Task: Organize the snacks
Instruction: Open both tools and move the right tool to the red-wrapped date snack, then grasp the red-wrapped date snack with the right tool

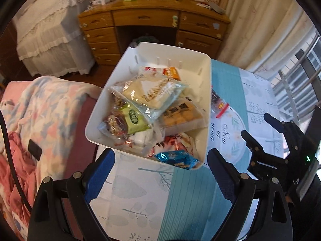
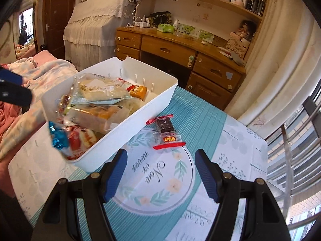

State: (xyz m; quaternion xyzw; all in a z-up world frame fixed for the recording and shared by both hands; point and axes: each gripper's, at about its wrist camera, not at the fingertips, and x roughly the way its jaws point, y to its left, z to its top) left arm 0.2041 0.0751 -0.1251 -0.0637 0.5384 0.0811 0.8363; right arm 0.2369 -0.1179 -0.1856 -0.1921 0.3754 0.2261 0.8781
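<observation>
A white plastic bin [image 1: 206, 92] [image 2: 140, 108] full of wrapped snacks stands on the table. A blue-wrapped snack [image 1: 176, 159] [image 2: 58, 138] rests on its near rim. A dark snack in a clear wrapper with red ends [image 2: 165, 131] [image 1: 218, 102] lies on the tablecloth to the right of the bin. My left gripper [image 1: 160, 160] is open and empty, just in front of the bin's near end. My right gripper [image 2: 160, 160] is open and empty, a short way in front of the dark snack; it also shows in the left wrist view [image 1: 258, 128].
The table has a teal and white printed cloth [image 2: 160, 180]. A bed with a pink and blue blanket [image 1: 40, 110] lies to the left. A wooden desk with drawers [image 2: 180, 60] stands behind the table. A window with railings [image 2: 297, 140] is on the right.
</observation>
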